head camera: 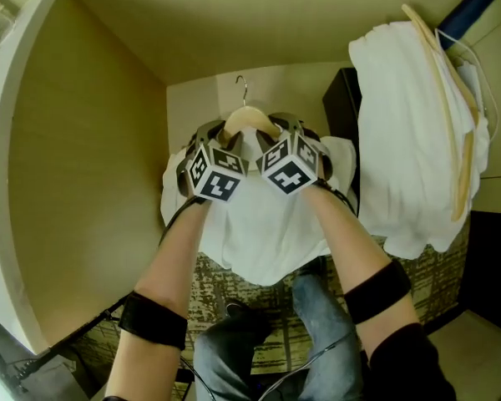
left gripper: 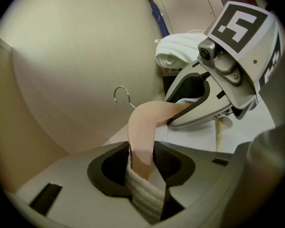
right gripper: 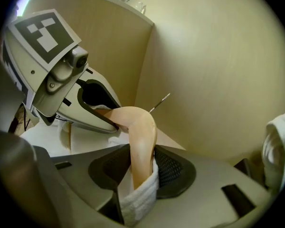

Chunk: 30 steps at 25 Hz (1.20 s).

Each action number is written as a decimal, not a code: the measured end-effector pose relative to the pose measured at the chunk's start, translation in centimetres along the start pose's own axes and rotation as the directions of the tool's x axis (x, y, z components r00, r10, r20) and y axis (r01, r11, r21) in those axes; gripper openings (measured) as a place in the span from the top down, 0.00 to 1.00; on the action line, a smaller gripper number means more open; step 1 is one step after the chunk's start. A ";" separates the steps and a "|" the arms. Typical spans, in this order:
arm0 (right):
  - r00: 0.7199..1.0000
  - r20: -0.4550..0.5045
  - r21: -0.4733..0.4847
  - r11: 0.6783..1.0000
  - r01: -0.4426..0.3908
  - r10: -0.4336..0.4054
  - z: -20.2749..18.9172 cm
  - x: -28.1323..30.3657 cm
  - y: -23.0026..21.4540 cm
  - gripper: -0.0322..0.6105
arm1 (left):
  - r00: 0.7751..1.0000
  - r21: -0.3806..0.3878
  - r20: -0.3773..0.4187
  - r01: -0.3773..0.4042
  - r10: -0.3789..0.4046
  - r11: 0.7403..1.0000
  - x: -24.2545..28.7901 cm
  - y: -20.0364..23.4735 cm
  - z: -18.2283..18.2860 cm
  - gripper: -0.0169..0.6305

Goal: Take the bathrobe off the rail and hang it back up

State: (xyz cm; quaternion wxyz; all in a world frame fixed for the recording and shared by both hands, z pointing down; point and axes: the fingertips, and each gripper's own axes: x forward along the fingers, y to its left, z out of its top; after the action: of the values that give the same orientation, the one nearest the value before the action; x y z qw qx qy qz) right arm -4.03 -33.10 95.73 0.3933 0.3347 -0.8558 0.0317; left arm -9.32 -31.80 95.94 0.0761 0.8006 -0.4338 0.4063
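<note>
**Wood and white terry: hanger (head camera: pixel 249 122) riding free of the rail, both grippers locked on**

Both hands are carrying the load. The left gripper (left gripper: pixel 142 167) is clamping down on the hanger's left shoulder, with a fold of the bathrobe (head camera: pixel 267 224) collar pinched in beside the wood. The right gripper (right gripper: pixel 140 172) is doing the same on the right shoulder. Neither one is empty or gaping.

The bathrobe is draping off that hanger and dangling over the person's knees, inside the beige wardrobe niche (head camera: pixel 83 182). It is hanging on nothing but the two grippers.

Now the key geometry. The hanger's long axis is running straight across from one gripper to the other, and the wire hook (head camera: pixel 243 86) is sticking up between them, on the far side from the person. Neither hand is sitting nearer to it than the other. No rail is showing in any view, so by my reading the hook needs lifting up and onto it, both hands rising level.

Sharing the niche, on the right, a second white bathrobe (head camera: pixel 409 132) is hanging on its own wooden hanger (head camera: pixel 452 98), well apart from the grippers.
</note>
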 end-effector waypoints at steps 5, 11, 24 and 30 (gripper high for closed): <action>0.997 -0.060 0.026 0.998 -0.051 0.053 -2.1 3.4 0.0 0.67 | 0.998 0.030 -0.050 0.043 -0.042 0.999 3.2 -0.1 -1.9 0.75; 0.990 -0.115 0.041 0.997 -0.072 0.076 -4.3 5.6 0.5 0.66 | 0.994 0.073 -0.091 0.061 -0.054 0.995 5.4 -0.8 -3.6 0.75; 0.986 -0.165 0.009 1.000 0.013 -0.011 -4.3 2.5 -0.5 0.63 | 0.996 0.045 -0.088 0.008 -0.004 0.999 1.7 -0.3 -2.4 0.61; 0.991 -0.132 0.116 0.992 0.054 -0.038 -1.7 -3.6 -1.7 0.64 | 0.997 -0.029 -0.072 -0.015 0.013 0.999 -4.4 0.6 0.3 0.61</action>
State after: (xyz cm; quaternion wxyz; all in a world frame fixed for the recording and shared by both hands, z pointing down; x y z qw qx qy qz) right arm -0.24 -31.93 94.06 0.4278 0.3746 -0.8171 0.0953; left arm -10.85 -29.49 92.40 0.1010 0.7812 -0.4423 0.4289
